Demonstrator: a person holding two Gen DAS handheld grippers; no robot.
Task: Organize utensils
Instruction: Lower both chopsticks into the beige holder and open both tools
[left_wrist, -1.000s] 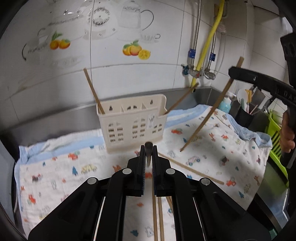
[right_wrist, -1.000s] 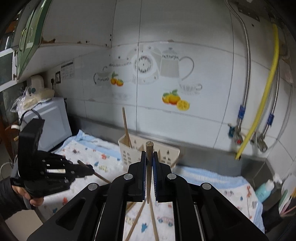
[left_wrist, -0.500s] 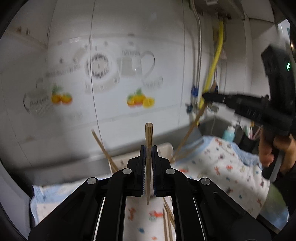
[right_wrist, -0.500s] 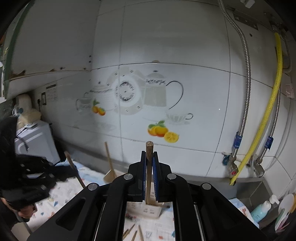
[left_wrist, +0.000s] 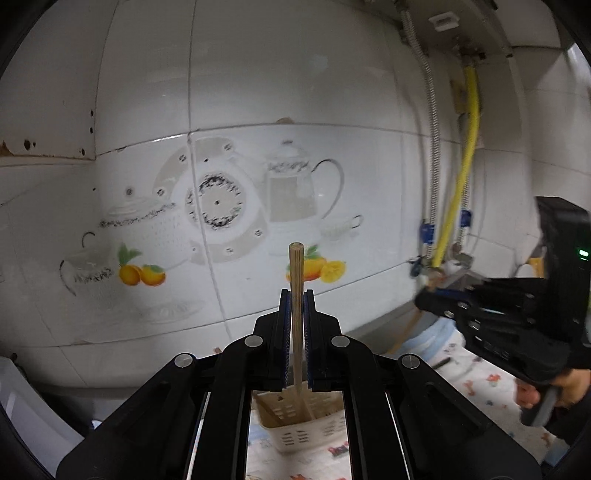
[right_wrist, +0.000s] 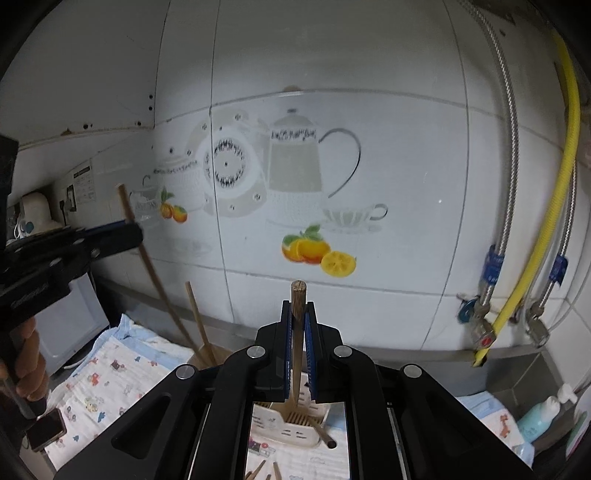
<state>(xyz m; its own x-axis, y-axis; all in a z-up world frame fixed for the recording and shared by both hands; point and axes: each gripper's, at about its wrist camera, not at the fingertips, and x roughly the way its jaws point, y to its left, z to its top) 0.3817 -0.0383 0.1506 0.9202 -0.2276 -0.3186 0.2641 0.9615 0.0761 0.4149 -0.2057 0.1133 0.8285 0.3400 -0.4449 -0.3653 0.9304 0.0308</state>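
A light chopstick (left_wrist: 296, 280) is clamped upright in the left gripper (left_wrist: 295, 332), a darker chopstick (right_wrist: 297, 314) in the right gripper (right_wrist: 297, 343), above the cream holder (right_wrist: 291, 428). No writing is legible.

No wording can be read anywhere. Raised lettering on the black body of the left claw (right_wrist: 136, 234), seen from the right wrist view, is too blurred to make out, and the small notice (right_wrist: 84, 183) on the wall behind it is too tiny.
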